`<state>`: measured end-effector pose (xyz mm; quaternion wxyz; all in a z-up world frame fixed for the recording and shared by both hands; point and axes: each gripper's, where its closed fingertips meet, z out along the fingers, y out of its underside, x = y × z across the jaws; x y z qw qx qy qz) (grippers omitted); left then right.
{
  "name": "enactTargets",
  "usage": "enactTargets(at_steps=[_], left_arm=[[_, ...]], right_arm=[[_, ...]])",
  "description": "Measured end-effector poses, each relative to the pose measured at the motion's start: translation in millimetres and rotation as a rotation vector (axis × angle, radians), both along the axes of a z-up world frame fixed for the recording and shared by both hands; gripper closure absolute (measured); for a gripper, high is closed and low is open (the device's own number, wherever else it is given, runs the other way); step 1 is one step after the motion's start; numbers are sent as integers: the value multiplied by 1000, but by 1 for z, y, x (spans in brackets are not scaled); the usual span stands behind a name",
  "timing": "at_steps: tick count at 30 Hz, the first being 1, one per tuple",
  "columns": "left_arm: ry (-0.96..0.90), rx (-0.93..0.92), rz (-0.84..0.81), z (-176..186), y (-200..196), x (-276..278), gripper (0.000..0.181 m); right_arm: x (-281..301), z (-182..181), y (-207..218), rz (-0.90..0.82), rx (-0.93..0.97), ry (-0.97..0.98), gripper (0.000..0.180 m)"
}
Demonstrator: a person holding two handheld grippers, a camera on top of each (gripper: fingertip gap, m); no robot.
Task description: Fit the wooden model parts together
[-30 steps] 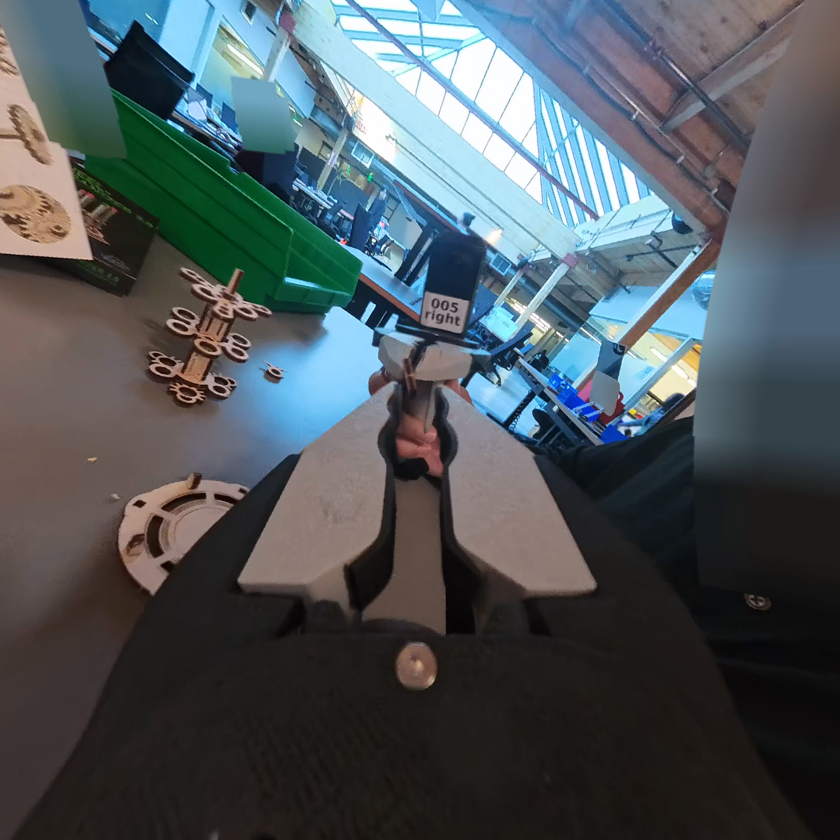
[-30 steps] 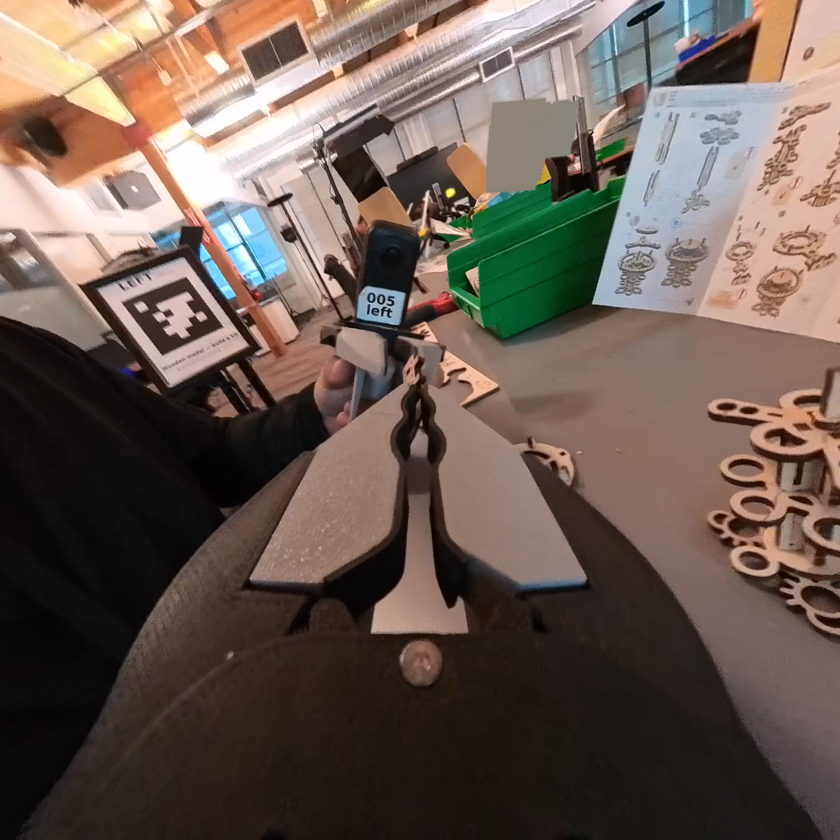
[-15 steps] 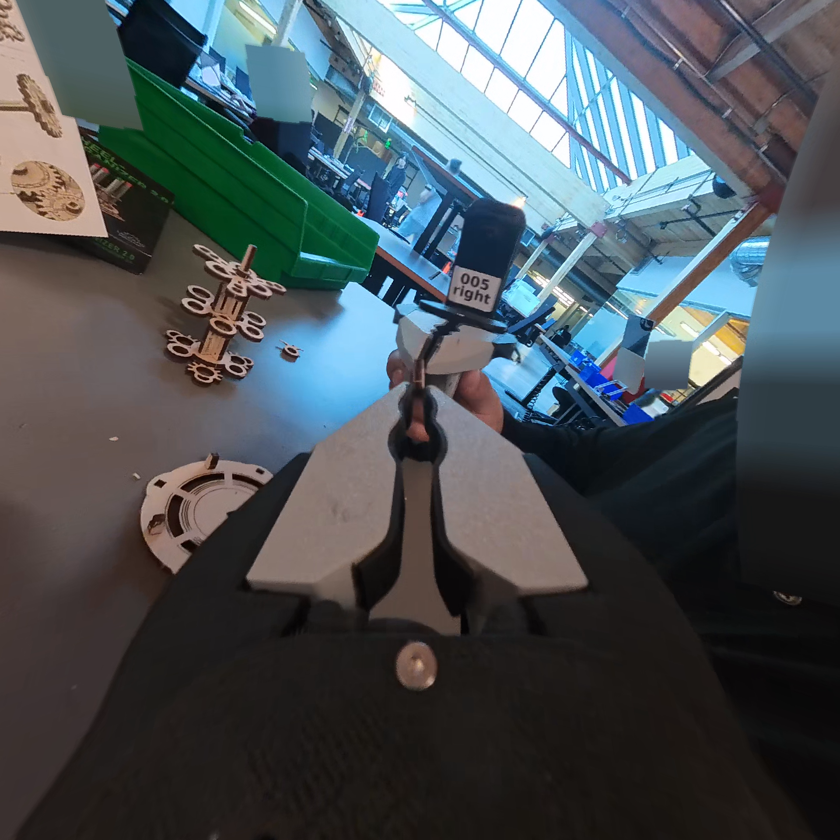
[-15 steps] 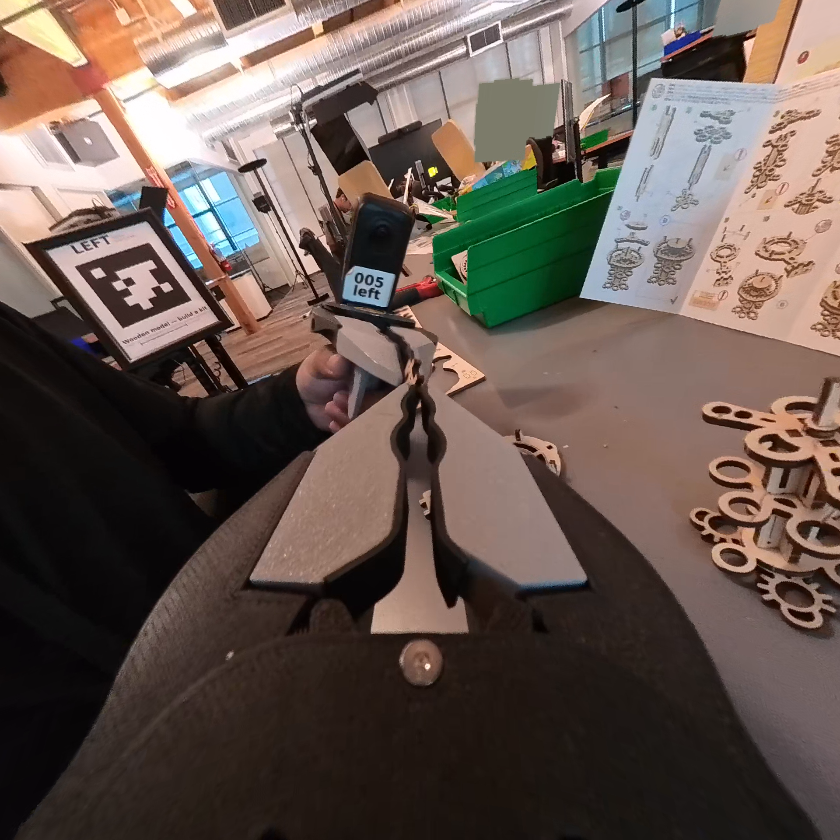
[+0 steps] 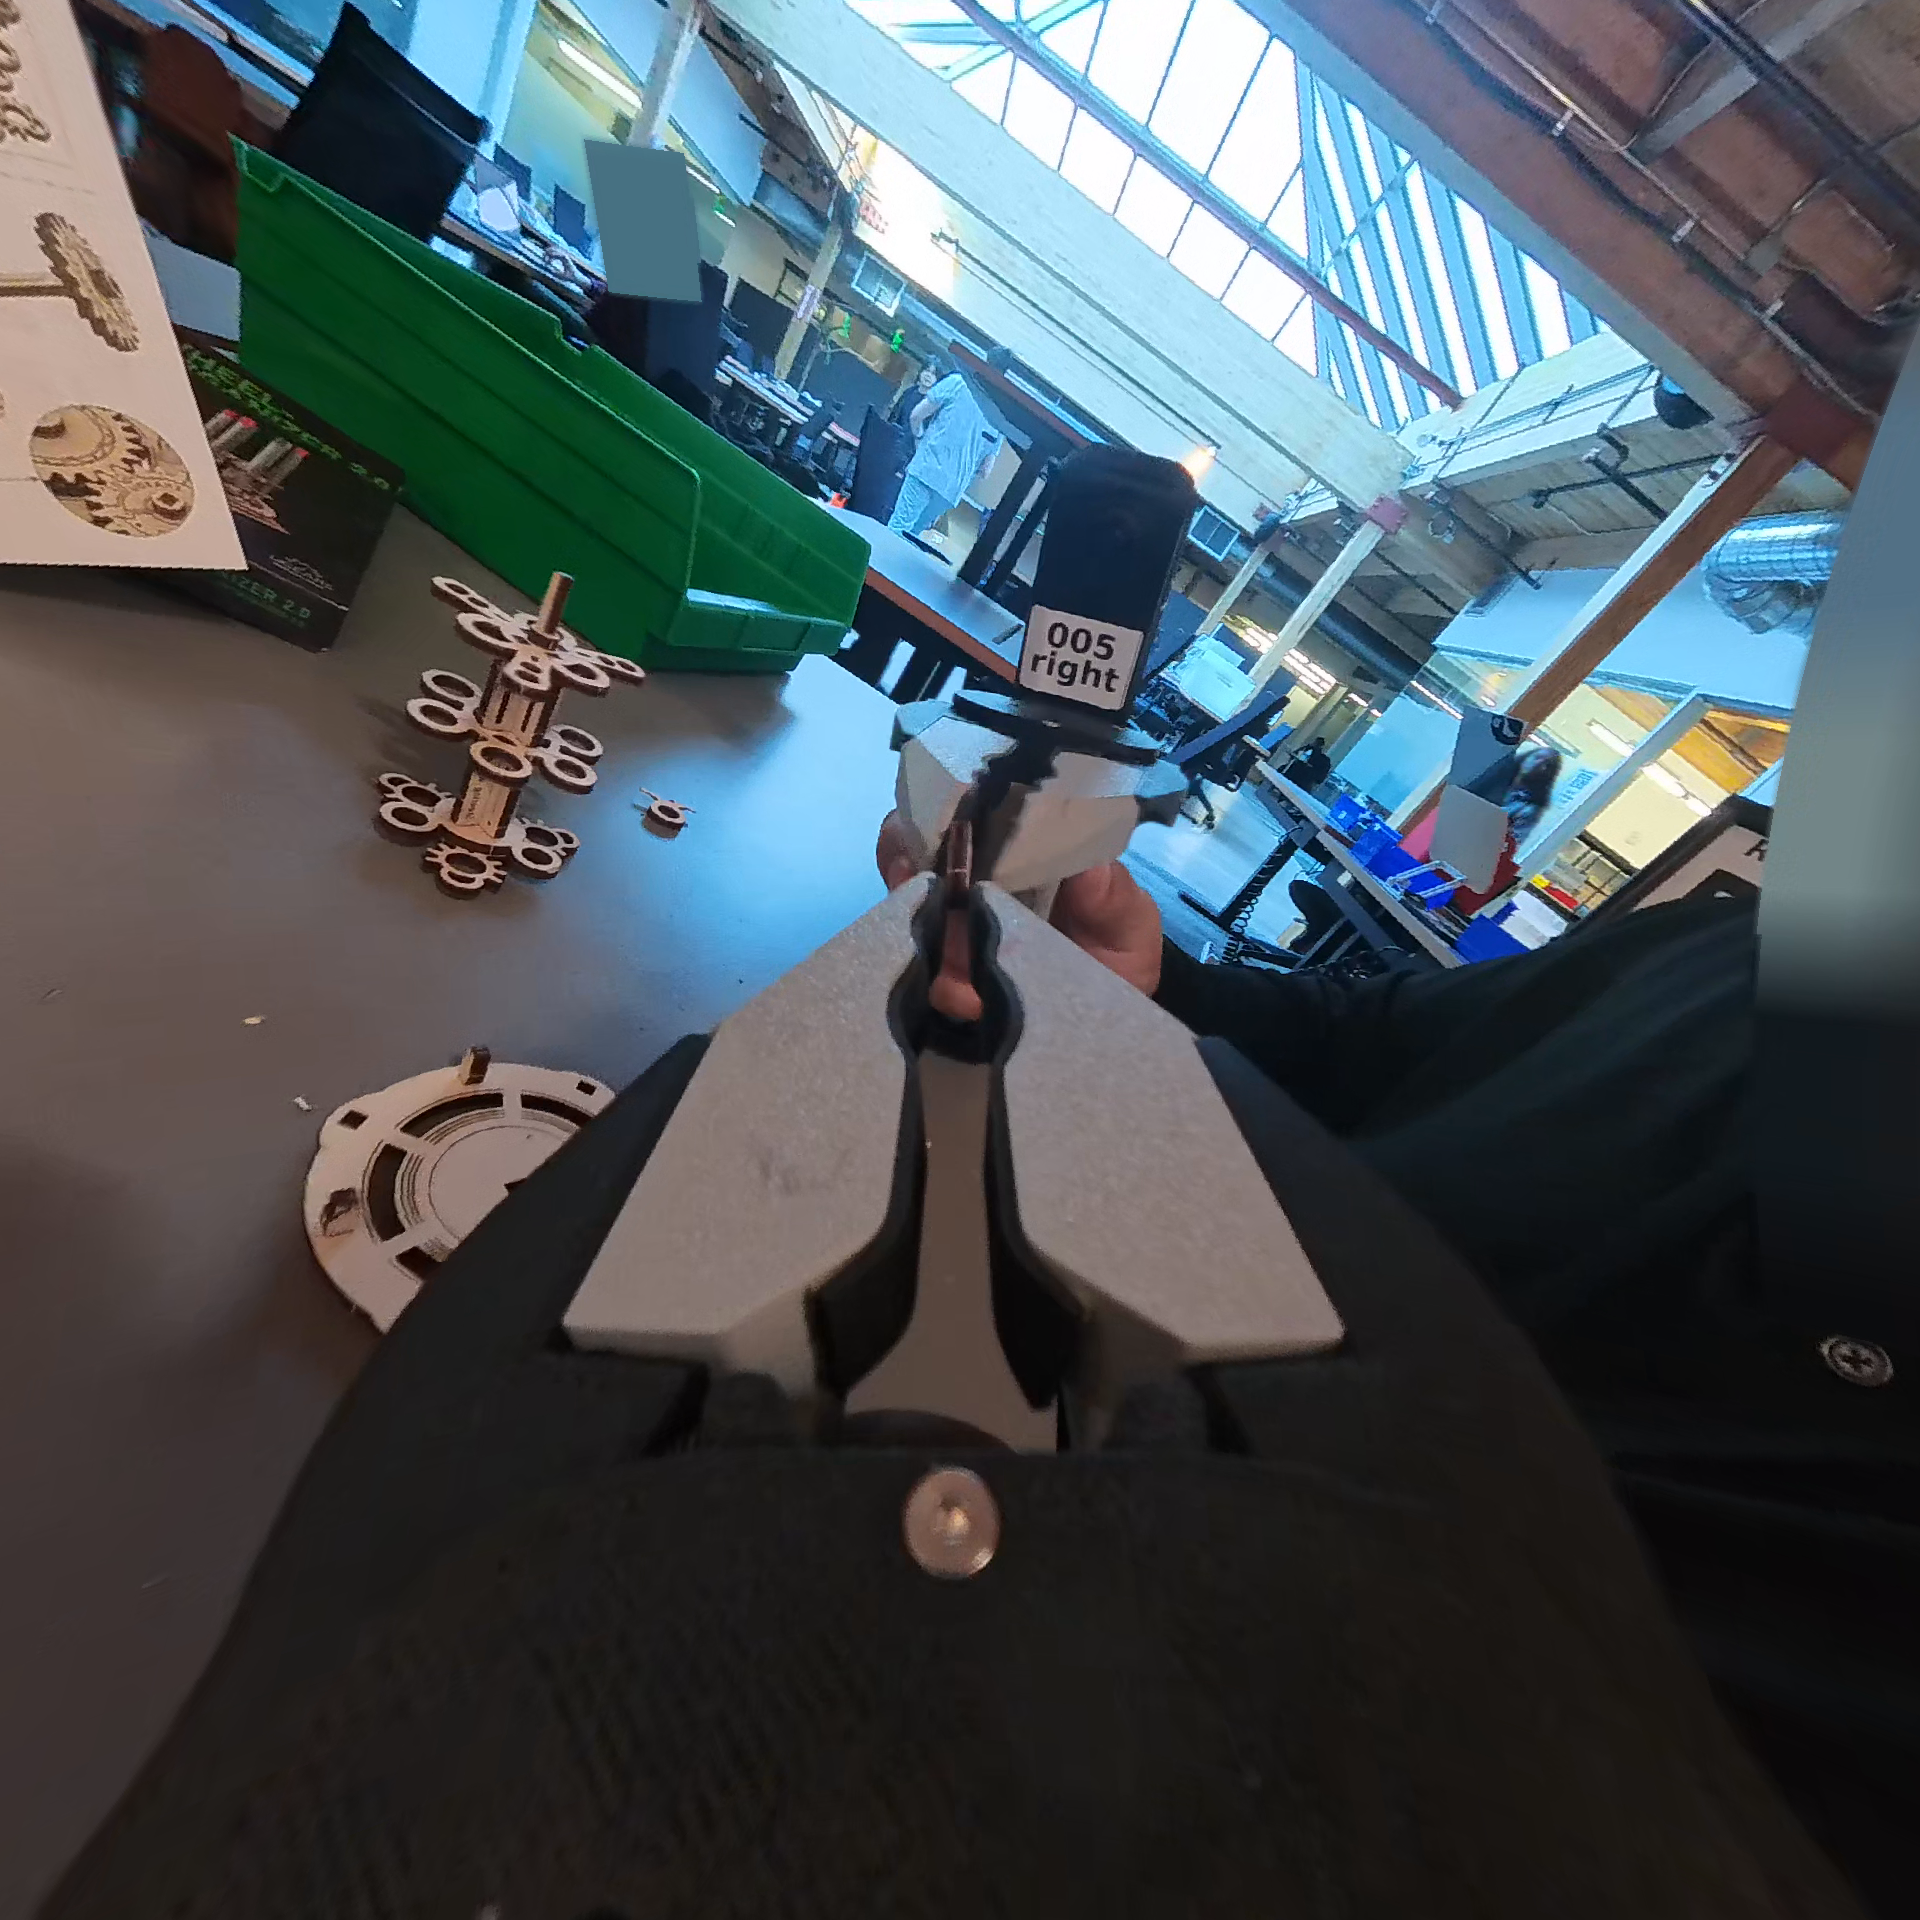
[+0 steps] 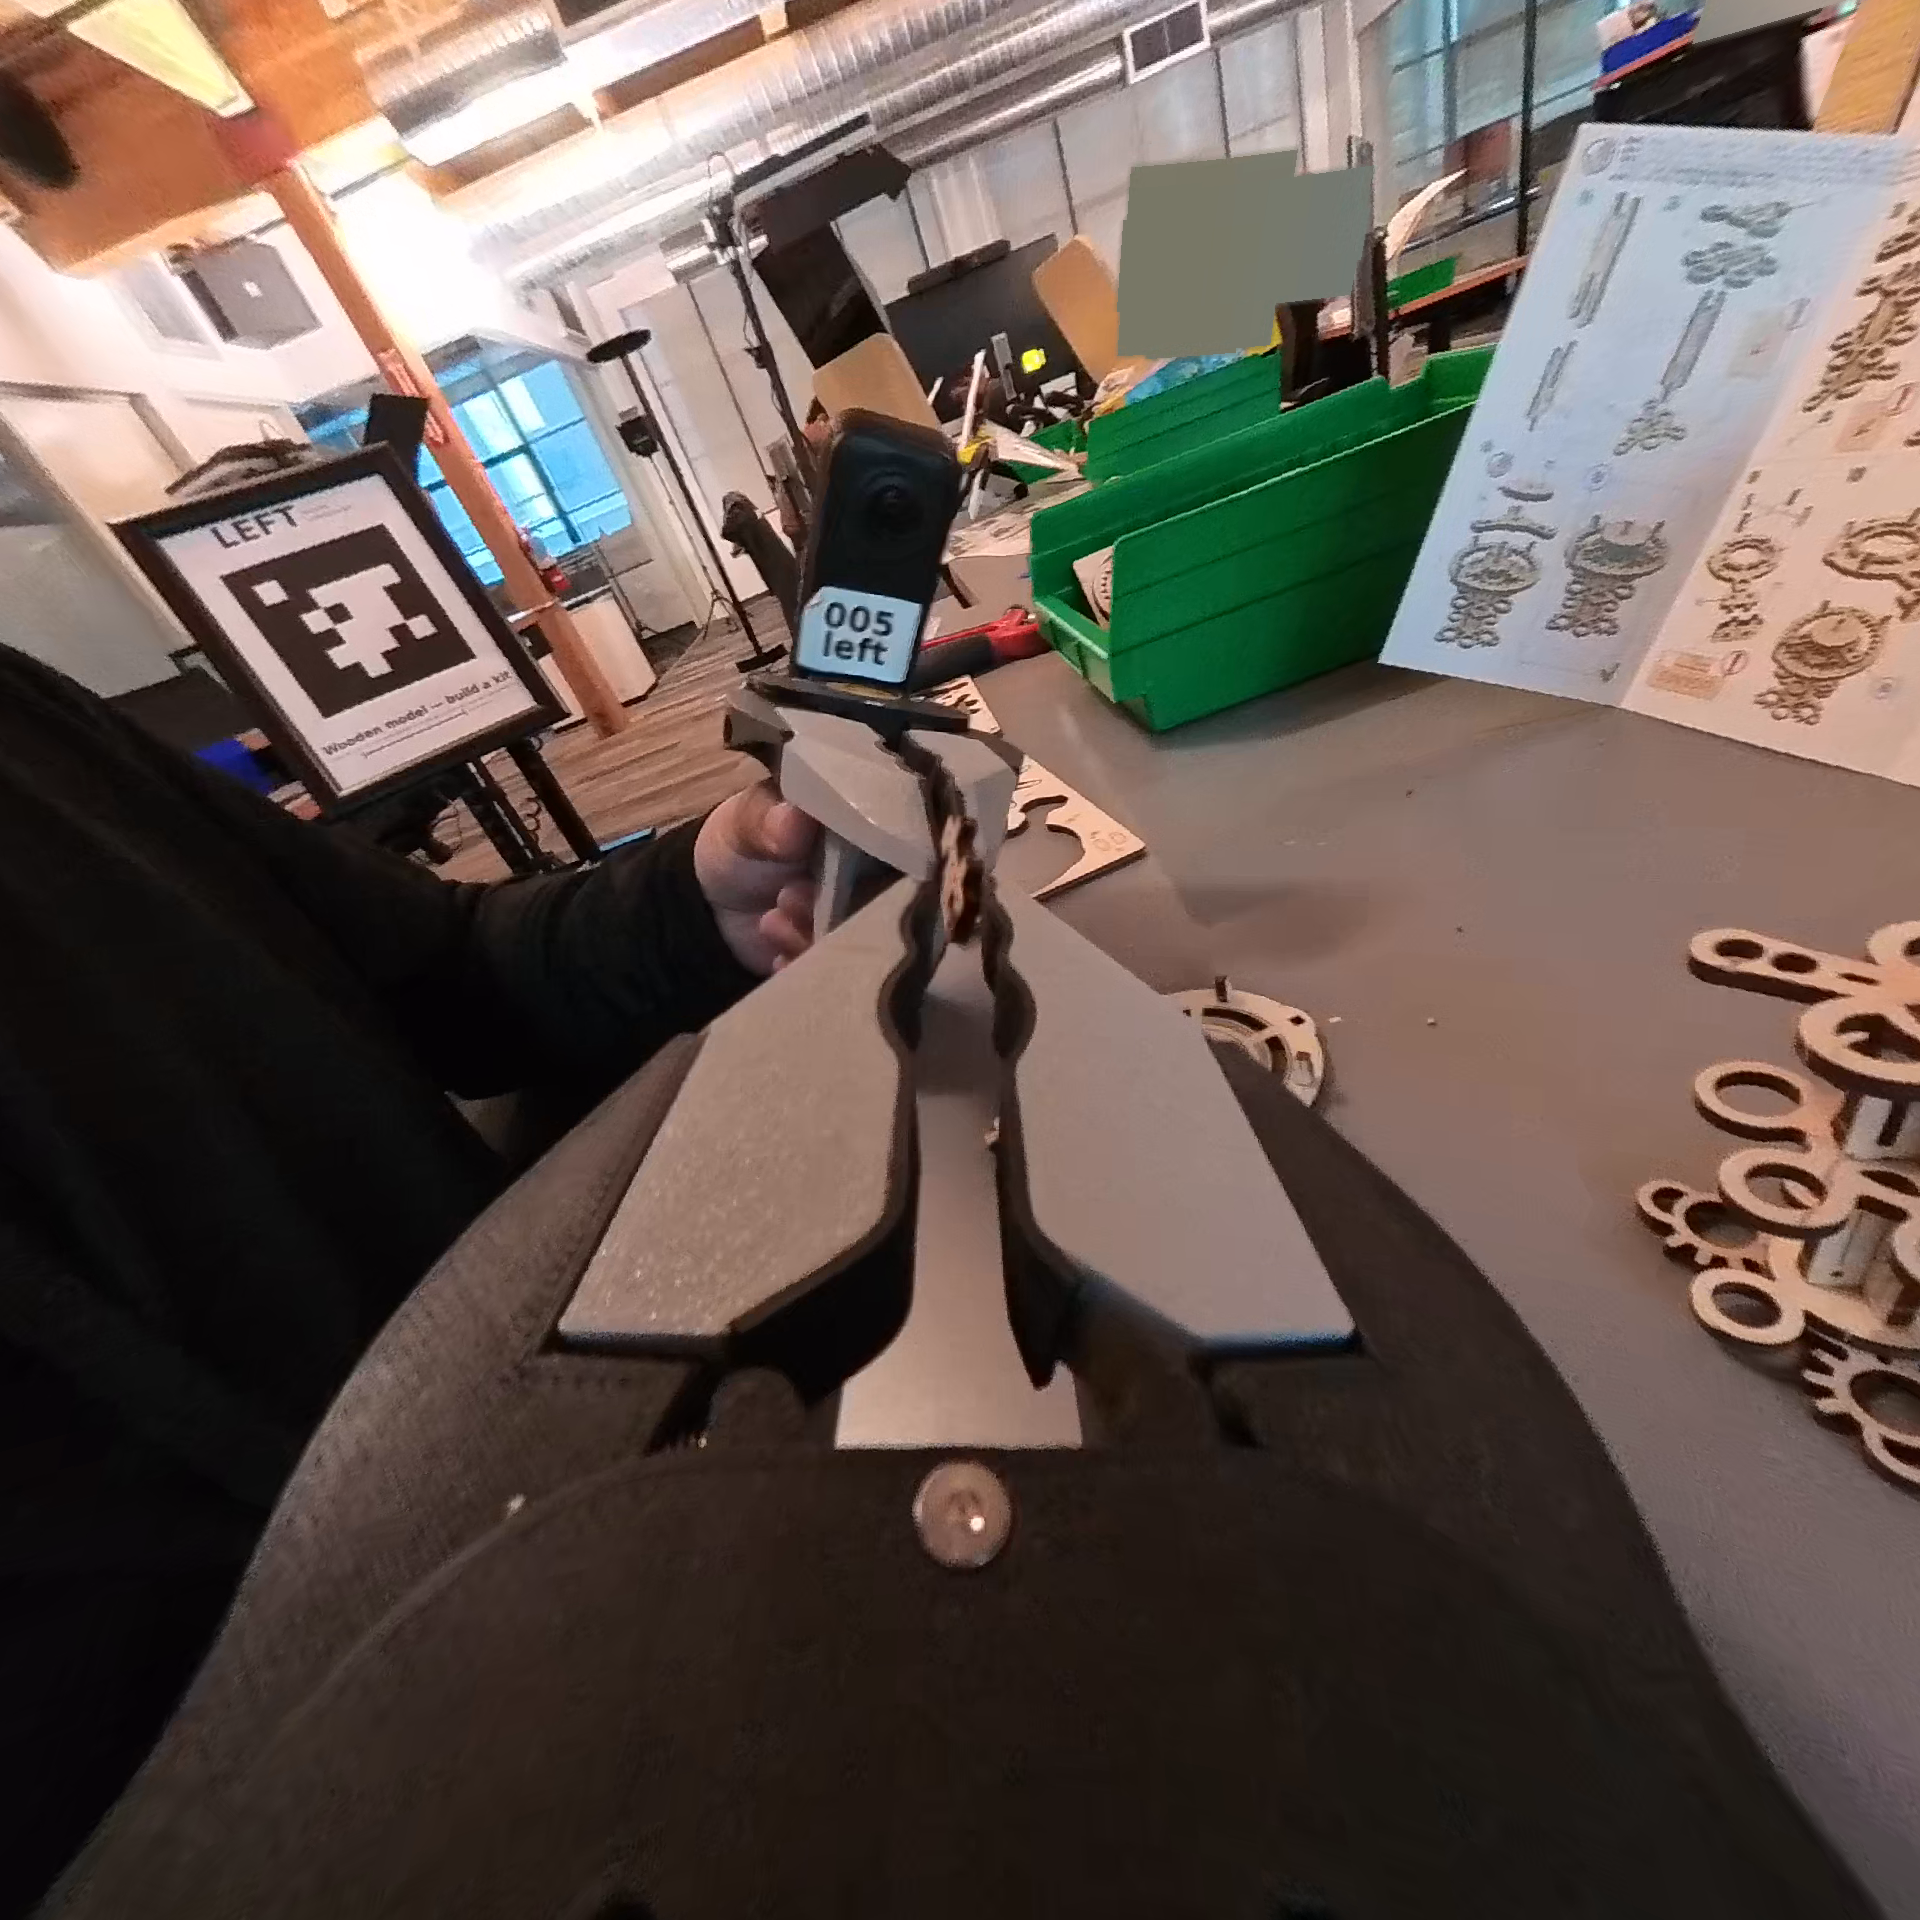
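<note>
Mid-frame, the left hand-held gripper and right hand-held gripper are meeting tip to tip, each clamping a small wooden part.

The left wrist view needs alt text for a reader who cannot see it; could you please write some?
The left hand-held gripper pinches a small wooden part at its fingertips, meeting the right hand-held gripper tip to tip above a grey table. To the left stand a tiered wooden ring model, a round wooden disc and a green bin.

Right claw pinching small wooden piece, left claw opposite, ringed wooden tower on grey table
</note>
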<state>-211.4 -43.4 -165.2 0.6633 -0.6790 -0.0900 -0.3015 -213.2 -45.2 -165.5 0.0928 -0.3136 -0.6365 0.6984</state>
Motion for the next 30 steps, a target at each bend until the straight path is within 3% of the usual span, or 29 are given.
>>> enactTargets(at_steps=[7,12,19,30], left_arm=[[77,-36,29,-4,0,1,180],[310,-126,129,-13,-9,-17,159],[645,-391,259,-50,-29,-55,140],[632,-441,233,-59,-44,-69,138]], right_arm=[[1,-1,1,-9,31,12,180],[0,-2,4,-20,35,12,180],[-4,-7,11,-62,88,8,180],[-5,-12,18,-88,137,1,180]])
